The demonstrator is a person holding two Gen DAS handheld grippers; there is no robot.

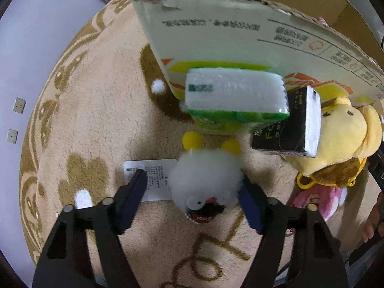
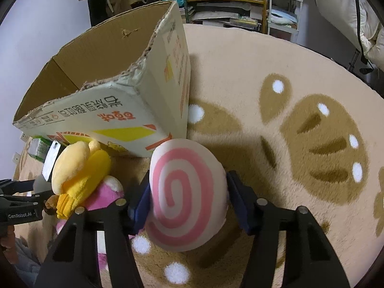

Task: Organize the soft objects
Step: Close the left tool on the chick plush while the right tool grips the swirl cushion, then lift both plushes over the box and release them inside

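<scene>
My left gripper [image 1: 194,192] is open around a small white fluffy plush [image 1: 206,177] with yellow feet and a paper tag; the plush lies on the rug and the fingers stand apart from its sides. My right gripper [image 2: 188,199] is shut on a round white cushion with a pink spiral [image 2: 184,196], held just above the rug. An open cardboard box [image 2: 100,55] stands on the rug behind both; it also shows in the left wrist view [image 1: 240,36]. A yellow plush [image 1: 345,139] and a pink plush [image 1: 319,199] lie to the right of the left gripper.
A green tissue pack [image 1: 230,98] and a black tissue pack [image 1: 292,124] lean against the box. The beige patterned rug [image 2: 288,72] spreads to the right. Shelves and a rack [image 2: 240,4] stand at the back. The left gripper's body [image 2: 19,206] shows at the right wrist view's left edge.
</scene>
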